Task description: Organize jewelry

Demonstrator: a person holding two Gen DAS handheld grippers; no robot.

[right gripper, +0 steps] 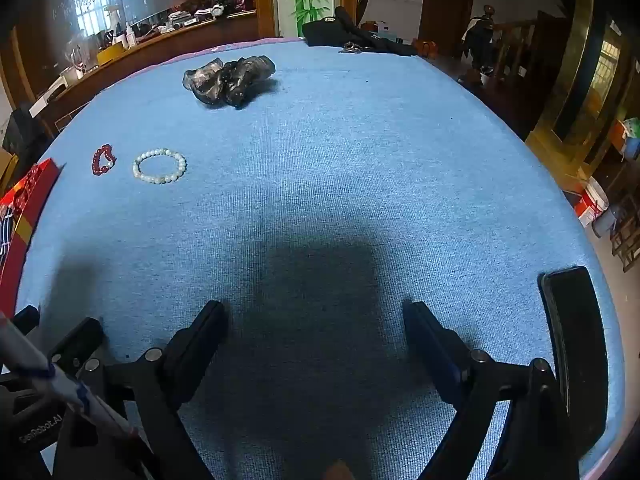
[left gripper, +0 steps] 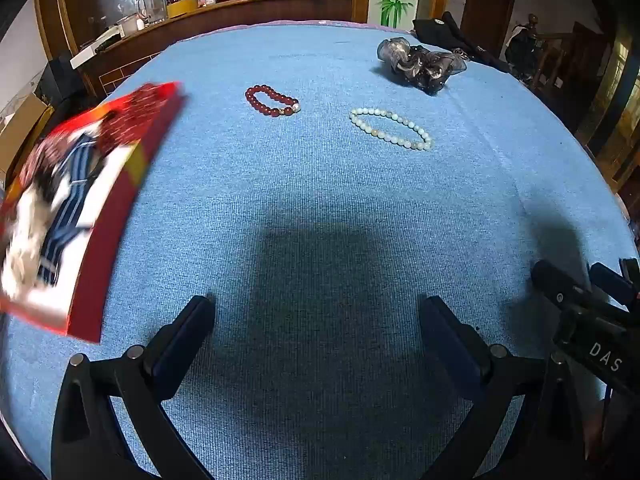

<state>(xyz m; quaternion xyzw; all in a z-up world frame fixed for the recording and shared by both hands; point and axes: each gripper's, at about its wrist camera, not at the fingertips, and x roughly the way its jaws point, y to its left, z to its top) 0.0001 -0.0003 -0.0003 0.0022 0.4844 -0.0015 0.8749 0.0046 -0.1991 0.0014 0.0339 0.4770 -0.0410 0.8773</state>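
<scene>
A dark red bead bracelet (left gripper: 273,100) and a pale green-white bead bracelet (left gripper: 391,128) lie on the blue cloth, far ahead of my left gripper (left gripper: 316,316), which is open and empty. A red box (left gripper: 86,200) with striped and white contents sits at the left. A dark sheer scrunchie (left gripper: 420,62) lies further back. In the right wrist view my right gripper (right gripper: 314,316) is open and empty; the red bracelet (right gripper: 103,159), pale bracelet (right gripper: 160,166), scrunchie (right gripper: 230,78) and box (right gripper: 24,208) are far left.
The table with blue cloth (left gripper: 320,208) has rounded edges. A black garment (right gripper: 352,36) lies at the far edge. A black phone-like object (right gripper: 576,344) lies at the right near edge. A wooden counter (left gripper: 224,12) with clutter stands behind.
</scene>
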